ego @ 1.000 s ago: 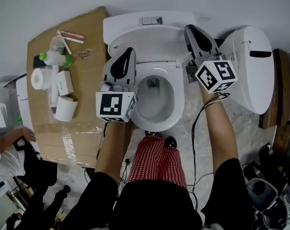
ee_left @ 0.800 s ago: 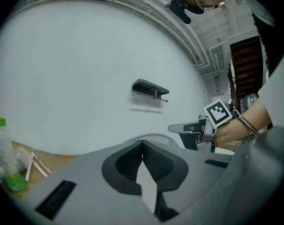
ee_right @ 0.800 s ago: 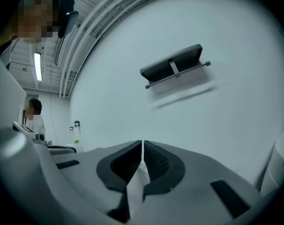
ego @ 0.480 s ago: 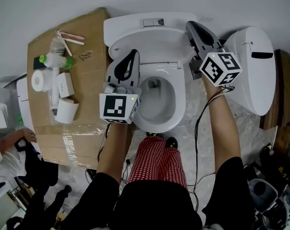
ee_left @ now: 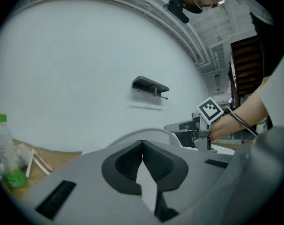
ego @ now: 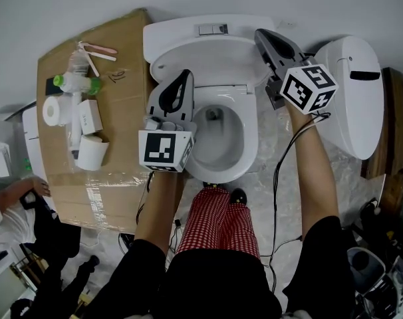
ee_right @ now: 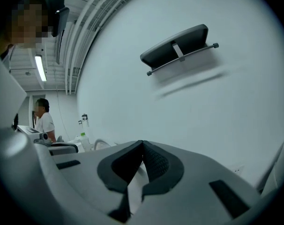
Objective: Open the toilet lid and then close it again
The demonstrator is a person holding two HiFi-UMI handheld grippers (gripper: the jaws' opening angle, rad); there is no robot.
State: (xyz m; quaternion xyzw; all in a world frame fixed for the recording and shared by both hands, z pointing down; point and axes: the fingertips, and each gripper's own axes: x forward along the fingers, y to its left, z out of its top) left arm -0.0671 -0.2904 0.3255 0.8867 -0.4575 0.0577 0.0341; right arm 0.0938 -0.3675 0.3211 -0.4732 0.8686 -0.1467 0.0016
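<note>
The white toilet's lid [ego: 208, 55] stands raised against the tank [ego: 165, 28]; the seat [ego: 249, 125] is down and the bowl [ego: 215, 135] is open to view. My left gripper [ego: 183, 75] hovers over the seat's left side, pointing at the lid; its jaws [ee_left: 142, 142] meet at the tips with nothing between them. My right gripper [ego: 260, 37] sits at the lid's right edge beside the tank. Its jaws have just been closing and now touch at the tips [ee_right: 142, 143], holding nothing; the lid's rim [ee_right: 102, 143] lies to their left.
A cardboard sheet [ego: 62, 178] at the left carries toilet rolls [ego: 54, 109], a green-capped bottle [ego: 72, 82] and small boxes. Another white fixture [ego: 351, 92] stands close on the right. My leg in red checked trousers [ego: 218, 224] is before the bowl. A dark wall shelf [ee_right: 177, 48] hangs above.
The right gripper has shifted a little toward the wall beside the lid's right edge and tipped, its marker cube moving up in the picture. The left gripper has barely moved.
</note>
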